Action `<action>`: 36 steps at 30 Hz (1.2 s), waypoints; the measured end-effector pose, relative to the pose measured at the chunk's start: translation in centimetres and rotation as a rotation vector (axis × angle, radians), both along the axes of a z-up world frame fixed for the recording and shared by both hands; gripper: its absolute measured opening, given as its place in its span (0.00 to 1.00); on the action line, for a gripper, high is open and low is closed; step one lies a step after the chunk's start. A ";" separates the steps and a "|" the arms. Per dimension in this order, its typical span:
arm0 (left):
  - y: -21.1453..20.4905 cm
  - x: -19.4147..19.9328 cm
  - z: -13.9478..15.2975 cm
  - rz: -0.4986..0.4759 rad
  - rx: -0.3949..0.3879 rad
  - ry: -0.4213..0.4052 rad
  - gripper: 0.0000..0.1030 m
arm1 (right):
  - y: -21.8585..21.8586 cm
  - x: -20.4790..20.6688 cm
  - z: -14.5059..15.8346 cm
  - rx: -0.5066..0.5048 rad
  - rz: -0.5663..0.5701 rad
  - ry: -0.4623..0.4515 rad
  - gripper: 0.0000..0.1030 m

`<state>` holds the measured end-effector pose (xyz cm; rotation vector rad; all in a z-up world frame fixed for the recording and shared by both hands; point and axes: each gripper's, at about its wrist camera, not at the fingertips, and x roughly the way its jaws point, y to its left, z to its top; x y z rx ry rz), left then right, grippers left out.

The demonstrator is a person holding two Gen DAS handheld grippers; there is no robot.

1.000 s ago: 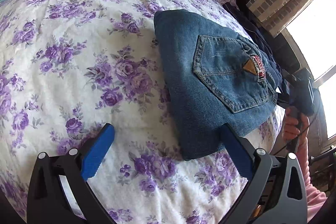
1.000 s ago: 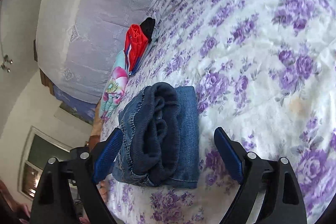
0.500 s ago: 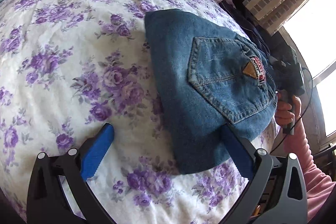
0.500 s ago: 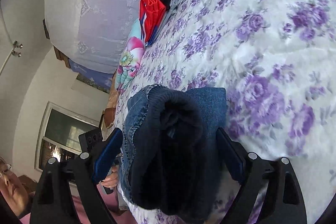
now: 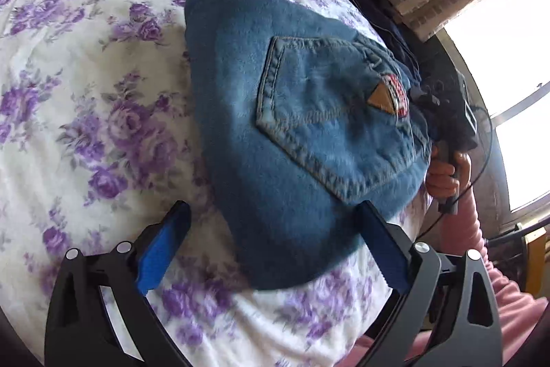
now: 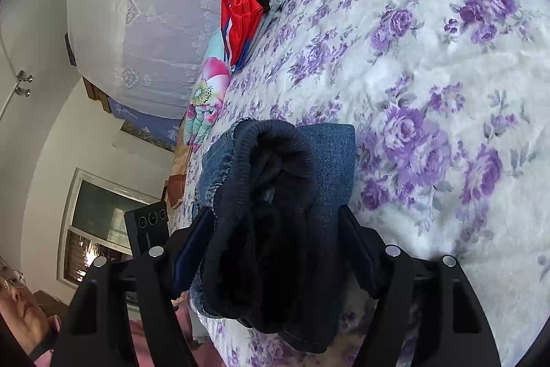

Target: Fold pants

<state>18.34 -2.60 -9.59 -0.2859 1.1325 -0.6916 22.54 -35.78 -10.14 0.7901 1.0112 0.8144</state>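
Compared with a second ago, the right gripper [image 6: 275,257] has come forward until the thick waistband end of the folded blue denim pants [image 5: 285,133] sits between its dark blue fingers [image 6: 357,250], and the left gripper [image 5: 271,250] has also come closer to the bundle. The pants lie on the white bedspread with purple flowers [image 5: 103,92], folded into a compact packet with the back pocket facing up. The right fingers stand on both sides of the dark ribbed waistband [image 6: 271,153] and seem to touch the cloth, but it cannot be told whether they press it already. The left fingers are spread wide; the right one of them touches or overlaps the near edge of the denim, and the left one is over bare bedspread. The long axis of the packet appears to run from one gripper towards the other, so each gripper faces one end of it. The right gripper is probably the nearer one for lifting. A pile of folded red and flowery clothes [image 6: 240,12] lies well apart near the lace curtain, with much open bedspread between.
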 end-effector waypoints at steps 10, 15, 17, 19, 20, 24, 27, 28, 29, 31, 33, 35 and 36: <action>-1.2 -1.3 2.8 0.042 0.015 -0.131 0.67 | 1.3 -2.6 2.2 -0.055 -0.082 -0.077 0.49; 0.5 -2.7 4.3 0.071 -0.046 -0.170 0.55 | 3.4 -4.3 5.7 -0.080 -0.066 -0.164 0.46; 2.0 -3.4 5.2 0.095 -0.057 -0.202 0.55 | 4.8 -4.4 7.0 -0.081 -0.044 -0.197 0.46; 3.3 -3.9 6.2 0.130 -0.044 -0.245 0.55 | 6.7 -4.1 8.6 -0.085 -0.020 -0.240 0.45; 3.9 -3.9 6.8 0.144 -0.041 -0.265 0.55 | 7.5 -3.6 9.4 -0.082 -0.012 -0.258 0.45; 7.1 -3.2 9.6 0.199 -0.008 -0.355 0.55 | 11.7 0.0 12.7 -0.055 0.030 -0.325 0.45; 9.3 -1.2 11.7 0.245 0.055 -0.444 0.55 | 14.8 4.2 14.5 -0.043 0.053 -0.365 0.45; 10.0 -0.2 12.0 0.259 0.066 -0.461 0.55 | 15.9 6.1 14.8 -0.040 0.054 -0.369 0.45; 10.6 0.9 12.2 0.272 0.077 -0.469 0.55 | 16.7 7.6 14.9 -0.041 0.057 -0.372 0.45; 11.5 2.8 11.9 0.291 0.093 -0.465 0.56 | 18.2 10.9 14.4 -0.045 0.063 -0.367 0.45; 12.5 5.5 10.6 0.314 0.104 -0.444 0.56 | 19.2 13.6 12.8 -0.056 0.077 -0.349 0.45; 13.4 8.2 8.1 0.330 0.094 -0.395 0.57 | 20.2 16.5 9.6 -0.081 0.088 -0.301 0.45; 13.7 9.2 6.6 0.336 0.094 -0.364 0.57 | 20.4 17.4 8.1 -0.092 0.093 -0.276 0.45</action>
